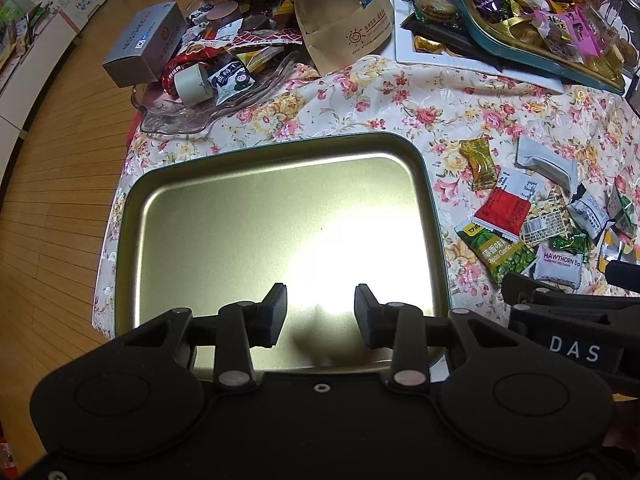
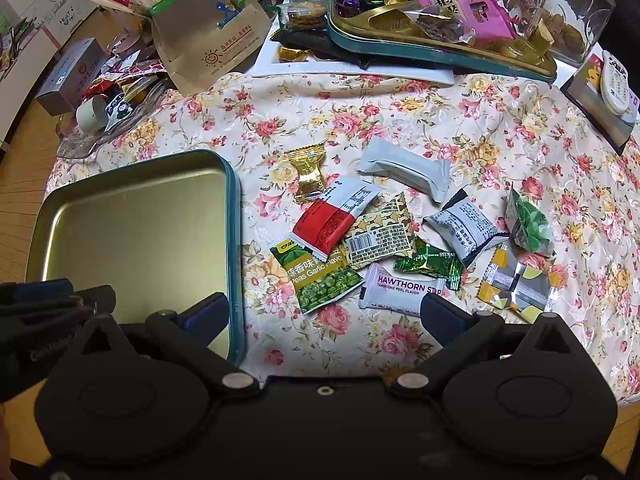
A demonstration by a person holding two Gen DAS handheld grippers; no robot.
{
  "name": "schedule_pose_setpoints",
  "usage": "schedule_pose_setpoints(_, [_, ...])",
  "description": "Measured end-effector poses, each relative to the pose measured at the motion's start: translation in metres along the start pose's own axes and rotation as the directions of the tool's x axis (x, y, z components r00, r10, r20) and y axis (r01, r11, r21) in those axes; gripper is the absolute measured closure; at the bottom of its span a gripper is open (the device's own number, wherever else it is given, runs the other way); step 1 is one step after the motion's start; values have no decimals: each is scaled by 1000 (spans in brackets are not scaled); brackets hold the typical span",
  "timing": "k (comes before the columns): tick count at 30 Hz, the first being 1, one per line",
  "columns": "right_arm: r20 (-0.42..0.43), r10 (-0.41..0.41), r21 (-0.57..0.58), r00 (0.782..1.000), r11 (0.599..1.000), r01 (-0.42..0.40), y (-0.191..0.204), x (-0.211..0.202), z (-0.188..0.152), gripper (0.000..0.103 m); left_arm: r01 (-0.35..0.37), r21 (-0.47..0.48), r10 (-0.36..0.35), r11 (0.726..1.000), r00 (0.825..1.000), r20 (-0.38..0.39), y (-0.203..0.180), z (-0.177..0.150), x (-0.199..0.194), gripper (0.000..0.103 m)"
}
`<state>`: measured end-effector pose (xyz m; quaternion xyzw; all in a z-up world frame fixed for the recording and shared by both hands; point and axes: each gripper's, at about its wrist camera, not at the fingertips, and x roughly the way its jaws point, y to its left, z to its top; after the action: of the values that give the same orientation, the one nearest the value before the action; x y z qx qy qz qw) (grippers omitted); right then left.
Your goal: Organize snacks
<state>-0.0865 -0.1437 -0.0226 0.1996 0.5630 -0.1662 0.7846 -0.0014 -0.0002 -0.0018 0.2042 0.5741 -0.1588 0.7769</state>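
Note:
An empty gold tin tray (image 1: 168,200) (image 2: 80,208) with a teal rim lies on the floral tablecloth. My left gripper (image 1: 320,316) hovers over its near part, open, nothing between the fingers. To the tray's right is a loose pile of several wrapped snacks: a green pea packet (image 2: 320,276) (image 1: 496,252), a white hawthorn strip (image 2: 400,288) (image 1: 560,266), a red-and-white packet (image 2: 332,220), a gold candy (image 2: 308,172) and a grey bar (image 2: 404,168). My right gripper (image 2: 324,316) stands wide open just in front of the pea packet and hawthorn strip, holding nothing.
A second teal tin (image 2: 440,52) heaped with sweets sits on a white board at the back. A brown paper bag (image 2: 208,32), a glass dish (image 1: 188,116) of snacks and a grey box (image 1: 148,44) crowd the back left. A glass jar (image 2: 580,4) and remote (image 2: 616,84) stand at right.

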Motion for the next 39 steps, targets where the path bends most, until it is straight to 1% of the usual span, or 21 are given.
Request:
schedule_pose_setpoints(29, [-7,-3,-1,1000,1000,3,-1,1,1,0,17,-16,-18,1000,999,-28,-1,1,4,58])
schedule_pose_setpoints(39, [-12,-1,18,1000,1000,1,-8,0,0,0,36,-10,-36,999,999,-36,-11,6,3,58])
